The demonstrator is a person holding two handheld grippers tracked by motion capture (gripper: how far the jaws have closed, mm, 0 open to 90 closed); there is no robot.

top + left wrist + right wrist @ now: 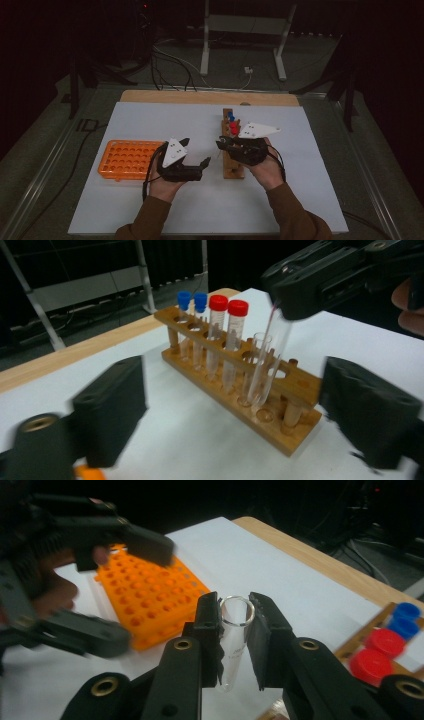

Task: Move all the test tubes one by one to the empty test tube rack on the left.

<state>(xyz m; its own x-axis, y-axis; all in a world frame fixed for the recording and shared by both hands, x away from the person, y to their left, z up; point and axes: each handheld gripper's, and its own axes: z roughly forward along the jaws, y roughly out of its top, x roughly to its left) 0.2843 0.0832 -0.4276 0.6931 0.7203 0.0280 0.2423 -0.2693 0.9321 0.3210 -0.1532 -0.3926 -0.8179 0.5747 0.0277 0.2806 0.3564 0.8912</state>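
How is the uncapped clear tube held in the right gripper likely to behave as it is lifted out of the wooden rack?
The clear tube looks thin-walled and glassy, so probably light but fragile under a hard squeeze. Its smooth round wall sits between the right gripper's flat pads, so it may slip or pivot. Its lower end is at the wooden rack, so a sideways pull could jam or crack it.

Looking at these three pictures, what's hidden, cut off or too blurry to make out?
- High view: the clear tube in the right claw is too small and dim; the hand covers part of the wooden rack.
- Left gripper view: the clear tube's top is hidden by the right claw; the left claw's jaws are motion-blurred.
- Right gripper view: the wooden rack is cut off by the right edge; the orange rack's left end sits behind the left claw.
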